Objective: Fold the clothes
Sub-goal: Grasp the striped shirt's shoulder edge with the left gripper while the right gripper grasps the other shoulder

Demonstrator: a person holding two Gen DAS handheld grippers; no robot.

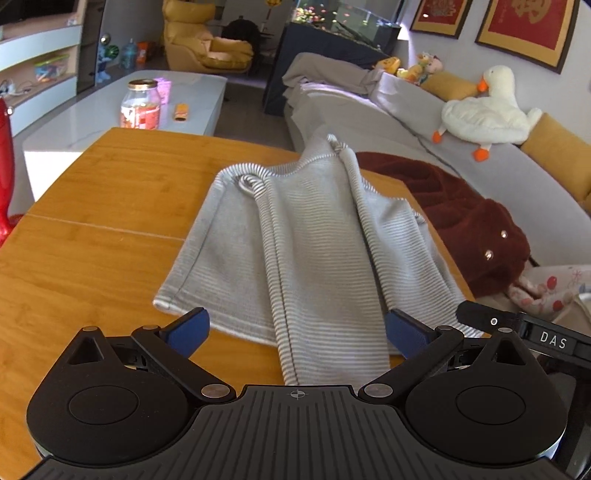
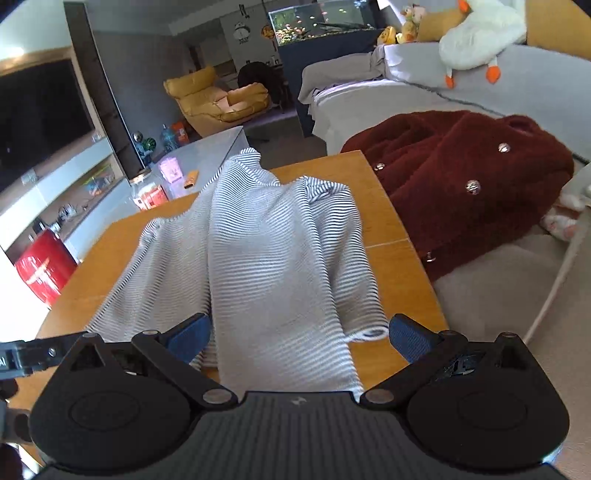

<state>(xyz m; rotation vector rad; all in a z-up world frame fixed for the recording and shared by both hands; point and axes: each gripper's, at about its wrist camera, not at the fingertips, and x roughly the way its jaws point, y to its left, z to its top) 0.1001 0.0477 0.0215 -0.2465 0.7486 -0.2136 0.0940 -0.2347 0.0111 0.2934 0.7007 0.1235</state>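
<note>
Left gripper (image 1: pixel 297 332) nearest in its own view: blue fingers (image 1: pixel 188 330) spread wide, released, nothing between them but a strip of the striped garment (image 1: pixel 295 251) running under the gap. Right gripper (image 2: pixel 297 334) same story: fingers (image 2: pixel 408 336) apart, gripping nothing, a band of the garment (image 2: pixel 273 258) passing between them toward the camera. The right tool's black body also shows at the right edge of the left view, just beside the cloth's near corner.

Garment = grey/white striped knit, lying on the wooden bench (image 1: pixel 103 206), partly folded: side panels turned in over the middle, a long central strip overlapping toward the near edge, ribbed collar at the far end. Near hem hangs at or just past the bench's front edge; can't tell how far.

Right of the bench, on the grey sofa (image 1: pixel 480 184): dark red fleece jacket (image 2: pixel 461 177) w/ metal snaps, bunched up, touching the bench's edge in the right view. Farther along the sofa back, a white plush goose (image 1: pixel 487 110).

Beyond the bench, a white coffee table (image 1: pixel 92 122) w/ a clear jar (image 1: pixel 140 107). Far back: yellow armchair (image 2: pixel 218 99), fish tank (image 2: pixel 317 18).
</note>
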